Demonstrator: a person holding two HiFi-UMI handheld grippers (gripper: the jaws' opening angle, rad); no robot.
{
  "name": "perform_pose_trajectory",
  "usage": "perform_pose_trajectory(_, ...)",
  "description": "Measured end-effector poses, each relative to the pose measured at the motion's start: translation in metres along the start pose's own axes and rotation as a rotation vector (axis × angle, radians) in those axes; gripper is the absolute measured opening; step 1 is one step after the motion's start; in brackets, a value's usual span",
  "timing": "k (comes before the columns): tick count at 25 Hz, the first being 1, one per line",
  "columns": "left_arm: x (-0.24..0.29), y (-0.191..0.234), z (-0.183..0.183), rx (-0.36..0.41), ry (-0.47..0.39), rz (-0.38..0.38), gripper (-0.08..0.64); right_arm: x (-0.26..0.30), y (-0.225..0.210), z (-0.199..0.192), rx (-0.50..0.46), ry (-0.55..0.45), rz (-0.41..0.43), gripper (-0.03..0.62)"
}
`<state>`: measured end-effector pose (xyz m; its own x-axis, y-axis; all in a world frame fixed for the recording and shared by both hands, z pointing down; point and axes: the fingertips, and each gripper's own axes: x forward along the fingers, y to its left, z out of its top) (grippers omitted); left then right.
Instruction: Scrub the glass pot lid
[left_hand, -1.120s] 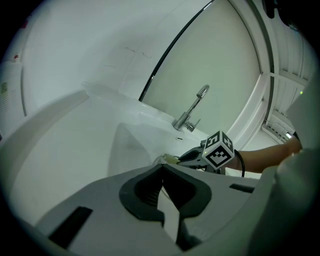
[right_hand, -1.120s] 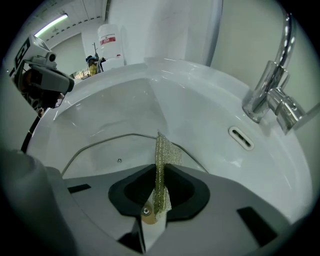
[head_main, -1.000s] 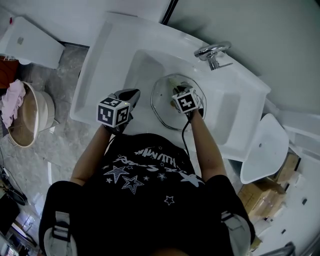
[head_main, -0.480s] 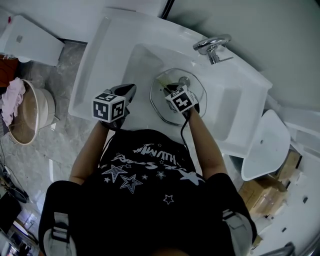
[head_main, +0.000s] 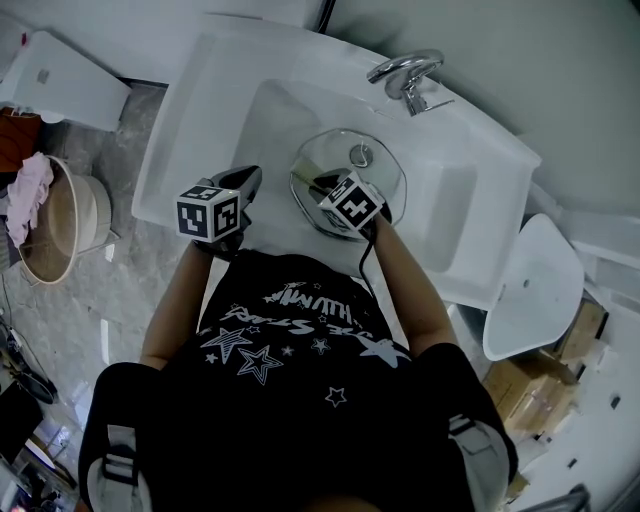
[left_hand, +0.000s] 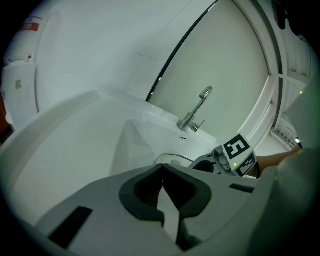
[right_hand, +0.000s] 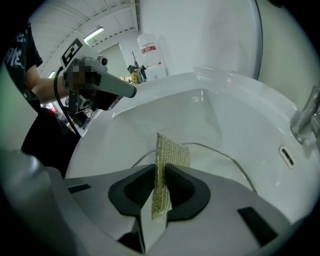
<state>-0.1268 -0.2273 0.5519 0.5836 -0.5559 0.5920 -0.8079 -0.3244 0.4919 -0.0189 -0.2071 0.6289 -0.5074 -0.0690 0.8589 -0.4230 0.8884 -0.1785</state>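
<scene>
The glass pot lid (head_main: 380, 180) lies flat in the white sink (head_main: 190, 110), its metal knob (head_main: 360, 155) showing. My right gripper (head_main: 328, 186) hovers over the lid's near left part, shut on a yellow-green scrub pad (right_hand: 165, 155) that sticks out past the jaws. Beyond the pad, the lid's rim (right_hand: 227, 156) curves across the basin. My left gripper (head_main: 250, 182) is at the sink's near left edge, apart from the lid, with its jaws shut on nothing (left_hand: 162, 175). The left gripper view catches a sliver of the lid (left_hand: 172, 159) and the right gripper (left_hand: 235, 152).
A chrome faucet (head_main: 405, 72) stands at the back of the sink. A round tub (head_main: 60, 225) with pink cloth (head_main: 25, 190) sits on the floor at left. A white rounded fixture (head_main: 530, 290) and cardboard boxes (head_main: 525, 385) are at right.
My right gripper has drawn back from the lid's middle toward its near left rim, uncovering the knob. The left gripper has hardly moved.
</scene>
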Motion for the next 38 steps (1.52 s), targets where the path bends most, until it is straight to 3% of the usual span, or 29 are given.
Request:
perform_pose_trajectory(17,-0.011,-0.036,-0.023,0.027,0.006,0.007,0.009,-0.042,0.063,-0.039,-0.126,-0.011,0.162,0.068)
perform_pose_trajectory(28,-0.011,-0.057,-0.037,0.029,0.011,-0.012,0.009,-0.069,0.077,-0.068,-0.112,0.002,0.203,0.069)
perform_pose_trajectory(34,-0.01,-0.06,-0.04,0.028,0.019,-0.008,0.009,-0.073,0.069,-0.066,-0.082,-0.035,0.189,0.069)
perform_pose_trajectory(38,-0.009,-0.059,-0.041,0.03,0.027,-0.006,0.009,-0.082,0.035,-0.06,-0.047,-0.087,0.069,0.064)
